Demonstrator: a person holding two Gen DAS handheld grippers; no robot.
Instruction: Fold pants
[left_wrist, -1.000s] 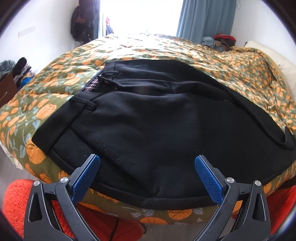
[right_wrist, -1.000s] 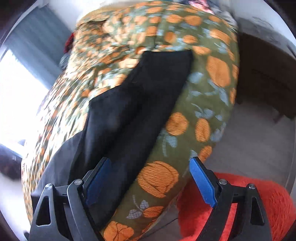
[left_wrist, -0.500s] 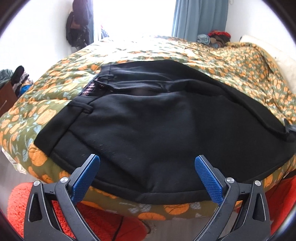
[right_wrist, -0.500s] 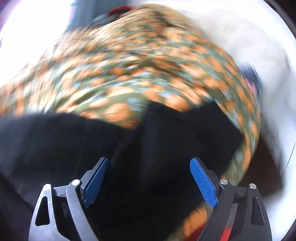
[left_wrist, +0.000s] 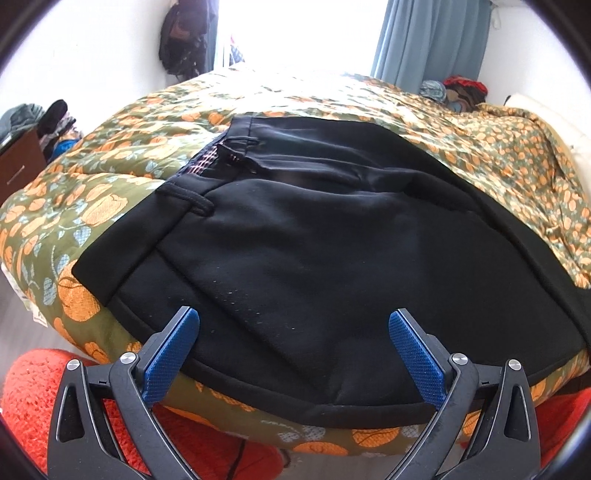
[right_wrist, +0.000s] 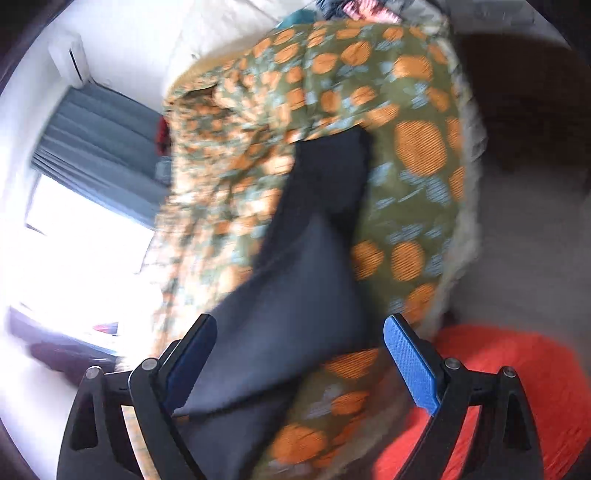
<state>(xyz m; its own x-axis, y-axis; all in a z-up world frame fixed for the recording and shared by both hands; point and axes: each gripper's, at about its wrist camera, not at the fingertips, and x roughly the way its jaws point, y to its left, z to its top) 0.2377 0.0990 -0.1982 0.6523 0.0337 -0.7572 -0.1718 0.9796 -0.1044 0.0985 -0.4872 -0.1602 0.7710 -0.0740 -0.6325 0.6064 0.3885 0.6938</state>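
we see the black pants (left_wrist: 332, 240) spread on a quilt (left_wrist: 110, 192) with orange flowers, filling the middle of the left wrist view. waistband (left_wrist: 122, 251) lies at 9 o'clock, a belt loop (left_wrist: 188, 197) toward 10, the fly at 11 showing a bit of checked lining. the near hem edge runs along the quilt's edge at 6 o'clock. the left gripper (left_wrist: 293, 343) hangs over that near edge, jaws wide apart, blue pads clear of the cloth, gripping nothing. an orange rug (left_wrist: 33, 398) sits at 7 o'clock, a blue curtain (left_wrist: 432, 40) at 1.

right wrist view is blurred. the pants (right_wrist: 317, 258) run as a dark band from 7 o'clock up to the centre, the leg end toward 12, lying near the quilt's (right_wrist: 413, 192) edge. the right gripper (right_wrist: 295, 354) has its jaws wide and opening further; cloth shows between them, but the pads do not press on it. the rug (right_wrist: 517, 369) is at 4 o'clock, the curtain (right_wrist: 96, 147) at 10.
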